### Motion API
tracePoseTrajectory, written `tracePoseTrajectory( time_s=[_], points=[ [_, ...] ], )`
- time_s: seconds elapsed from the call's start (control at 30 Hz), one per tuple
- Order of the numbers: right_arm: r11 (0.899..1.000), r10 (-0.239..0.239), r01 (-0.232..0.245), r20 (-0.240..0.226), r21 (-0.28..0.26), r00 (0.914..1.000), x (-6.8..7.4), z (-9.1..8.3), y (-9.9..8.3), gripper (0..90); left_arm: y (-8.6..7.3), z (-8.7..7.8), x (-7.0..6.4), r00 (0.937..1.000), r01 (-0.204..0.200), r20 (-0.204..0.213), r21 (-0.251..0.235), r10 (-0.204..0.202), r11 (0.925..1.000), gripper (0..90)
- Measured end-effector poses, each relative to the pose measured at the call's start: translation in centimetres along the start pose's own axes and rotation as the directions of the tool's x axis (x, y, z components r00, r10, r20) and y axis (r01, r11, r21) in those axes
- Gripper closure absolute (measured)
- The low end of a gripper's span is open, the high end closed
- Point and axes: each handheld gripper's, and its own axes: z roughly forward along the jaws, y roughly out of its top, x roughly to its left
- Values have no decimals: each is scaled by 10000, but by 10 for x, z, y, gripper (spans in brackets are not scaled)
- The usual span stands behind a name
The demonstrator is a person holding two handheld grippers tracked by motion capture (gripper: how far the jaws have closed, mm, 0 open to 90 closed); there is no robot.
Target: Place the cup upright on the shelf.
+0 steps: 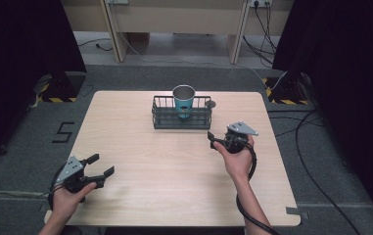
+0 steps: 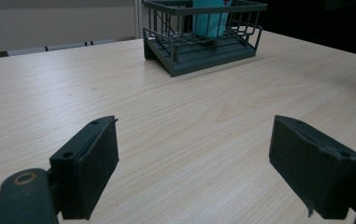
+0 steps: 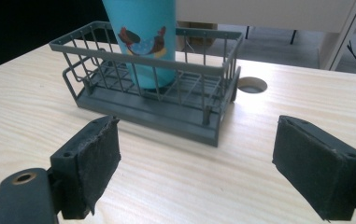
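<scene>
The left gripper [image 1: 97, 165] waits wide open at the near left table [image 1: 140, 196] corner. The right gripper [image 1: 215, 140], also wide open and empty, is nearer the cup [image 1: 183, 100], which stands upright in the wire basket [image 1: 160, 117] just beyond, slightly left.

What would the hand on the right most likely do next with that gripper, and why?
Probably ease the right gripper forward toward the cup. Its jaws stand open and empty, pointed at the rack, and the cup stands upright inside the rack, just ahead in the right gripper view. The left gripper sits open, far back near the table's near edge.
</scene>
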Motion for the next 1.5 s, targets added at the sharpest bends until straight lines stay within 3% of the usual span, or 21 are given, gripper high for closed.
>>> tracePoseTrajectory(
  time_s=[0.6, 0.93, 1.5],
  points=[
    [9997, 228, -225, 297, -127, 9993, -18, -37, -34, 159, 0, 0, 0, 10000, -38, -72, 41, 38, 10000, 152],
    [9983, 578, -576, 328, -56, 9978, -25, -56, -61, 159, 0, 0, -1, 9999, -59, -114, 27, 59, 10000, 153],
    [9976, 639, -624, 506, -299, 9967, -31, -72, -89, 160, 0, 0, -1, 9999, -106, -114, 29, 106, 9999, 153]
  ],
)
